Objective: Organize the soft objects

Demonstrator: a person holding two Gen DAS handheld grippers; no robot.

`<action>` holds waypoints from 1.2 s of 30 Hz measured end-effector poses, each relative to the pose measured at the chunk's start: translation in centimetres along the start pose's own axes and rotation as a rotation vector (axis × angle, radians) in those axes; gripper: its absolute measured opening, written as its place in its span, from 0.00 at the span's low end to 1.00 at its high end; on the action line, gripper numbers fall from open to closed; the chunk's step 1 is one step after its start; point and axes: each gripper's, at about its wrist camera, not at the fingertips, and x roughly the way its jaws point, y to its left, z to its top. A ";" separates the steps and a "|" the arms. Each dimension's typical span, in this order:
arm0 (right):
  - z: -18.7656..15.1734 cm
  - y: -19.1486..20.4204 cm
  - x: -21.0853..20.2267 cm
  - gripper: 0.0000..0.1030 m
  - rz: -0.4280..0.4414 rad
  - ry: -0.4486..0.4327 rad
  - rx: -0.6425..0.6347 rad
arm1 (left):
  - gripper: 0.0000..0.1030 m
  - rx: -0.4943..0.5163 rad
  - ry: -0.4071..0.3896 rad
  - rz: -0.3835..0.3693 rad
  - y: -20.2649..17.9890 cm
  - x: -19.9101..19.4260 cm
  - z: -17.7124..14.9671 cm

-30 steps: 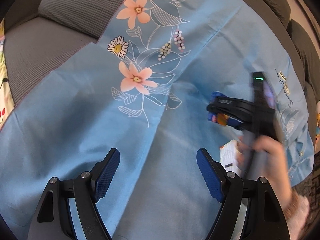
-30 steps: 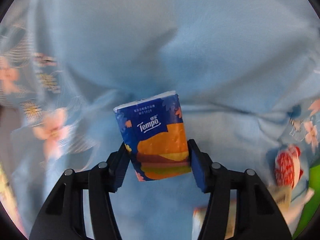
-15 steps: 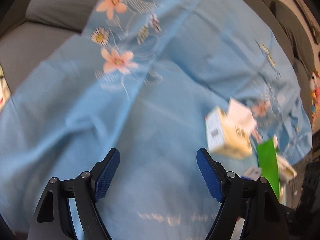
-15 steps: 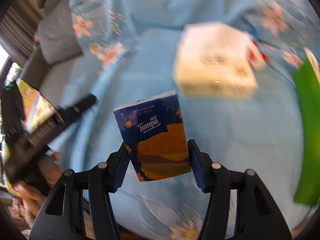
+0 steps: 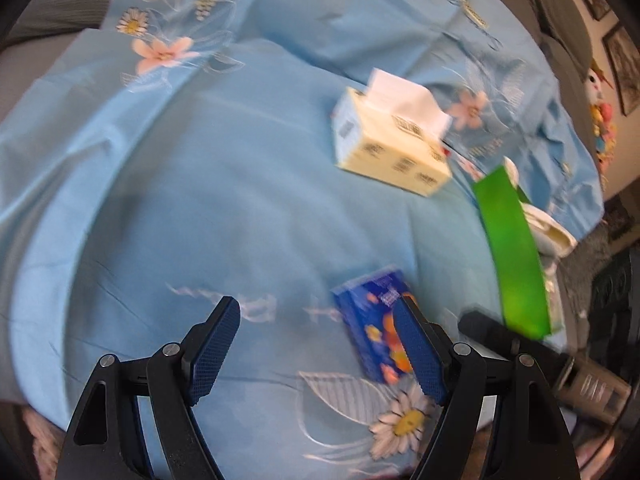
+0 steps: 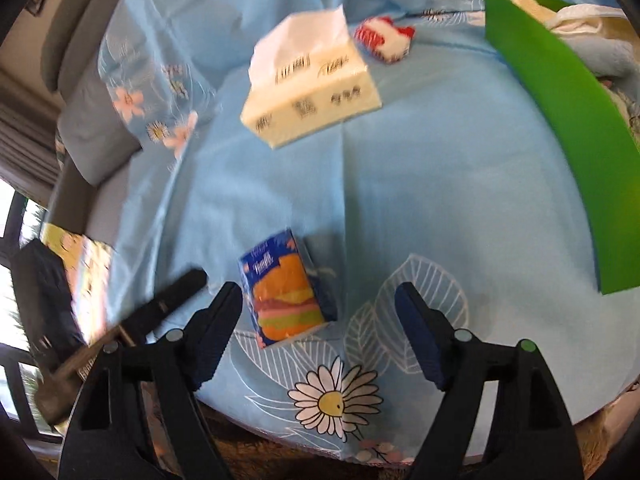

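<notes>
My right jaws were opening, the pack loose between them near the tissue box; left jaws spread, empty. Next: another soft thing.

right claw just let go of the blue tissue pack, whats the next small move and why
Probably lift the right claw clear: it is opening, and the blue tissue pack lies free on the blue sheet. Then it could head toward the cream tissue box.

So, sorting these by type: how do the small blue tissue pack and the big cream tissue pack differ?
The blue tissue pack is small, brightly printed and sealed; the cream tissue pack is larger, pale with dark print, and open, a white sheet sticking out. Both lie on the blue floral sheet.
</notes>
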 end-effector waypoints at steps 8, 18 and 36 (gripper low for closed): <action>0.9 0.3 1.9 0.55 0.161 0.046 0.028 | 0.60 0.049 0.091 -0.068 -2.6 2.3 -1.8; 0.7 -0.2 3.1 0.43 0.132 0.050 0.021 | 0.40 0.171 0.050 -0.101 -6.5 2.1 -1.7; 2.9 -11.4 -13.6 0.45 -0.029 -0.409 0.214 | 0.40 0.567 0.007 -0.397 -25.5 3.7 -0.9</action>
